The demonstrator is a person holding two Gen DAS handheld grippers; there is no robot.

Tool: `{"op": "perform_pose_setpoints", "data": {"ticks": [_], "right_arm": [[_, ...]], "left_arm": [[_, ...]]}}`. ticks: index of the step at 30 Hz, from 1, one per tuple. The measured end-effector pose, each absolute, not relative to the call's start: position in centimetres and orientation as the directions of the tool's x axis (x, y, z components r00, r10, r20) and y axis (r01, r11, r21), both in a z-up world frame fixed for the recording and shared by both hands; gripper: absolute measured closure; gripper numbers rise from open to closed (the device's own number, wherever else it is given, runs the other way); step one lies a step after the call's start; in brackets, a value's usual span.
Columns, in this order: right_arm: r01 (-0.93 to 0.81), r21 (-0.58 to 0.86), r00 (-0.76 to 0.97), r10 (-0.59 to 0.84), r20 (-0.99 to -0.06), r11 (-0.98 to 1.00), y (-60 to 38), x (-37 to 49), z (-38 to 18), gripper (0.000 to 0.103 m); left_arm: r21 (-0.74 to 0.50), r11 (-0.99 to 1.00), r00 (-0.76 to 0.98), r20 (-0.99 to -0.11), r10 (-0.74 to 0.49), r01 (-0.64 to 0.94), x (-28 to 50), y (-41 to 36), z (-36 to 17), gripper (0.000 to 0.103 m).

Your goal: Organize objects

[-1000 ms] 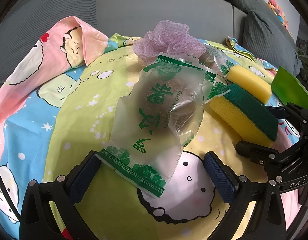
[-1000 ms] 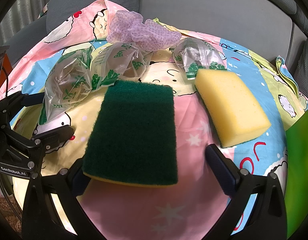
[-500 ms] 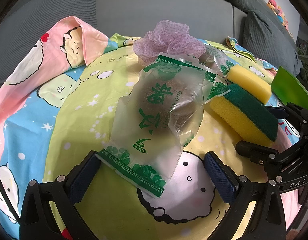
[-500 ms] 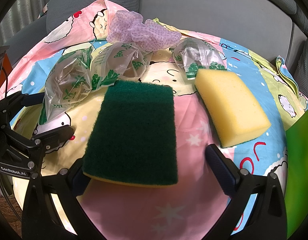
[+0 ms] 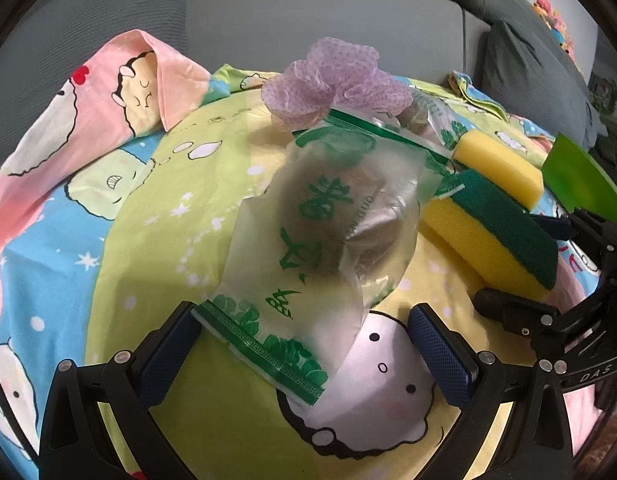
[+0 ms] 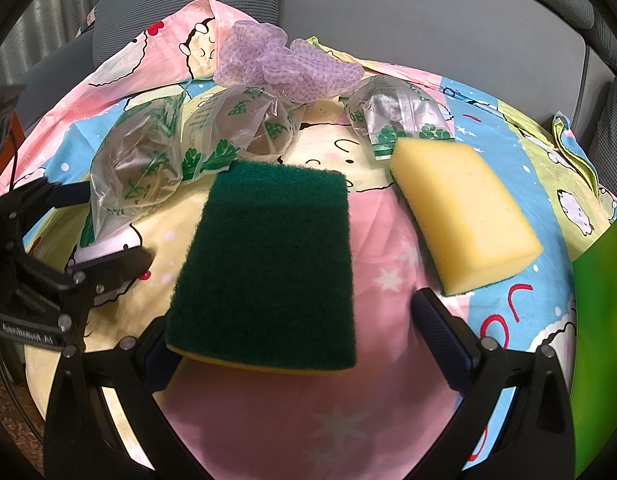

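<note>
Right wrist view: our right tool (image 6: 308,336) gapes wide, holding nothing, with the green sponge (image 6: 268,268) dead ahead, long axis pointing away. Left tool (image 5: 304,344), also wide and empty, straddles the bag (image 5: 328,240).

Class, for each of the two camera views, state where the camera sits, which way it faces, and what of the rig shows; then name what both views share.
Left wrist: rides the left tool, facing the clear green-printed plastic bag; the right tool shows at its right edge.
Right wrist: rides the right tool, facing the green-topped yellow scouring sponge; the left tool shows at its left edge.
Shared: bag, sponge, purple mesh pouf.
</note>
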State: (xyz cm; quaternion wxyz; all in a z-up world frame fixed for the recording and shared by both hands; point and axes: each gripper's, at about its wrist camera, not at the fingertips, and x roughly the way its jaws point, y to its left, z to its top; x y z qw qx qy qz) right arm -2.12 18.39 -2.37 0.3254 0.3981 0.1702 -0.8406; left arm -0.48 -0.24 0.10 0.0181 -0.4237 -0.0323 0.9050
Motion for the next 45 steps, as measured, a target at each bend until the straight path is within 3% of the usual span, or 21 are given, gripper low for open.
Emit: {"op": "perform_pose_setpoints", "data": {"ticks": [40, 42, 43, 45], "right_arm": [[0.654, -0.019, -0.471, -0.387, -0.793, -0.756, 18.3, -2.3, -2.3, 0.0], [0.644, -0.018, -0.461, -0.369, -0.807, -0.765, 18.5, -2.1, -2.0, 0.003], [0.643, -0.005, -0.448, -0.37, -0.814, -0.766, 18.7, -2.0, -1.6, 0.008], [0.637, 0.051, -0.424, -0.404, -0.811, -0.769, 19.6, -1.5, 0.0, 0.015]], "left_arm": [[-0.078, -0.997, -0.624, -0.78, 0.05, 0.018, -0.7, -0.5, 0.4, 0.0], [-0.159, -0.986, -0.628, -0.772, 0.096, 0.045, 0.0, -1.3, 1.2, 0.0], [-0.245, -0.968, -0.641, -0.751, 0.158, 0.049, 0.6, -1.9, 1.8, 0.0], [-0.415, -0.909, -0.704, -0.657, 0.27, 0.039, 2.2, -3.4, 4.1, 0.0]]}}
